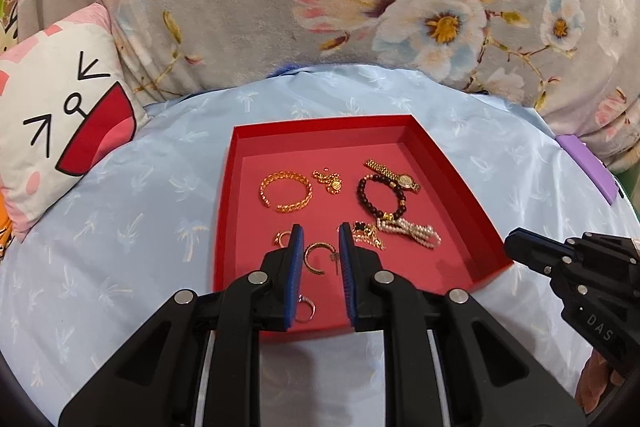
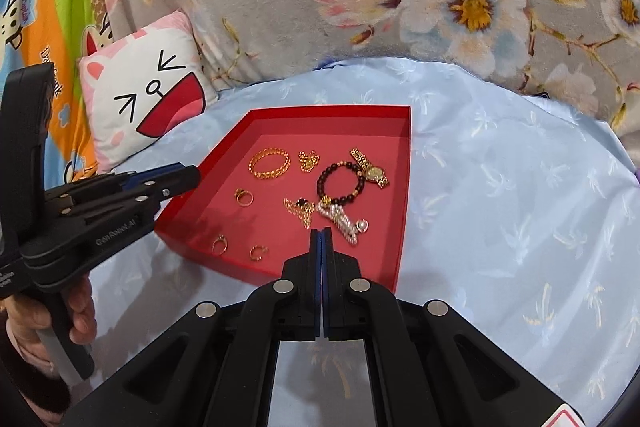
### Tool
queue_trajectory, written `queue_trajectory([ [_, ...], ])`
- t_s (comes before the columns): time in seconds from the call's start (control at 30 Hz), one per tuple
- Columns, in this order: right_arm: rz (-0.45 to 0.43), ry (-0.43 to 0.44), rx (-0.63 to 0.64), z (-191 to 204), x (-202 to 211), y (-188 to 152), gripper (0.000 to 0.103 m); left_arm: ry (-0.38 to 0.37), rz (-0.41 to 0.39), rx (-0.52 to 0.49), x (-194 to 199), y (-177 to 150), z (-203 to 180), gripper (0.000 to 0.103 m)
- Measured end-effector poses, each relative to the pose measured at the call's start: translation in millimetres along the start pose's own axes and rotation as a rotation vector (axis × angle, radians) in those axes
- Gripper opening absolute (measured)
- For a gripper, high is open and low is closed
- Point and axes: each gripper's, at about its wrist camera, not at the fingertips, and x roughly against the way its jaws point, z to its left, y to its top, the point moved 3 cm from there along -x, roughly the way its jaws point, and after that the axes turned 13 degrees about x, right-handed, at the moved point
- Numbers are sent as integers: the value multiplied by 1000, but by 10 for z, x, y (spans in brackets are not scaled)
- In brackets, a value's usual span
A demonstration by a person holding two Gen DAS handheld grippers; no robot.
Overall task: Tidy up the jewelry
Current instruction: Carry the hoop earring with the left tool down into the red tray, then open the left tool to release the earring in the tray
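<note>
A red tray lies on the light-blue sheet and holds the jewelry. In it are a gold bangle, a gold watch, a dark bead bracelet, a pearl piece, a gold hoop earring and small rings. My left gripper hovers over the tray's near edge, slightly open and empty. My right gripper is shut on nothing, beside the tray's near right corner.
A cat-face cushion leans at the left. A grey floral blanket rises behind the tray. A purple flat object lies at the sheet's right edge. A hand holds the left gripper's handle.
</note>
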Motion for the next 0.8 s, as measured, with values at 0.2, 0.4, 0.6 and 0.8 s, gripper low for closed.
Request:
queue_trajectory([
  [0.2,5,-1,-7,8,-194,79,0,-8,36,29,-264,50,-3,17],
  [0.4,26,0,-12,2,-360,54,0,3,70,41,-424,-2,38,17],
  [0.6,36,-1,-18,-26,-425,24,0,11,82,39,-495,-36,50,18],
  [0.8,42,-1,-21,-42,-463,8,0,30,88,53,-580,-38,99,19],
])
